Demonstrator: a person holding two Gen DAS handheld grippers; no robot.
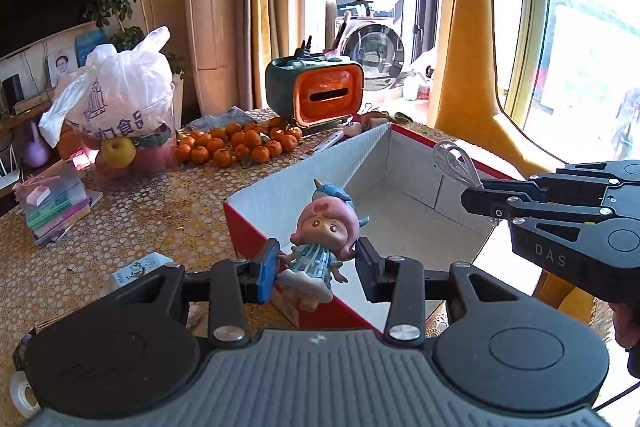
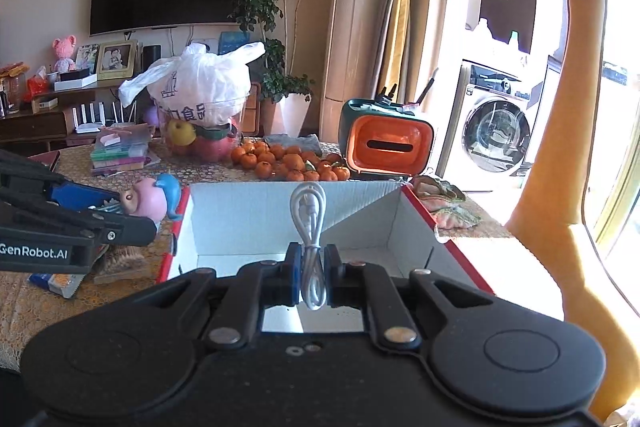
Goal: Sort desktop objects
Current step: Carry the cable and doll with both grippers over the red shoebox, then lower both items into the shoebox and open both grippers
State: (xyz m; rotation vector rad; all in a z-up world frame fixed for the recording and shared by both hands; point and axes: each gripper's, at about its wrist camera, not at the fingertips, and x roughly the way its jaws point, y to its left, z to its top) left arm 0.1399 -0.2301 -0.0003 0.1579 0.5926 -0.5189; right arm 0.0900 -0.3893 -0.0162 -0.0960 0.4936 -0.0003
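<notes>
Left gripper (image 1: 316, 267) with fingers apart around a pink-haired doll figure (image 1: 322, 243) at the near rim of the open red-and-white box (image 1: 404, 203), blue pad touching the doll, right gripper (image 2: 311, 267) clamped on a coiled white cable (image 2: 310, 223) above the box, tangerines (image 1: 240, 145) toward the table's far edge

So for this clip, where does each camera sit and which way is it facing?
Left wrist: on the left gripper, looking along its fingers over the figurine into the red box; the right gripper enters from the right.
Right wrist: on the right gripper, facing the box with the white cable pinched; the left gripper enters from the left.
Shared: box, tangerines, orange organizer.
</notes>
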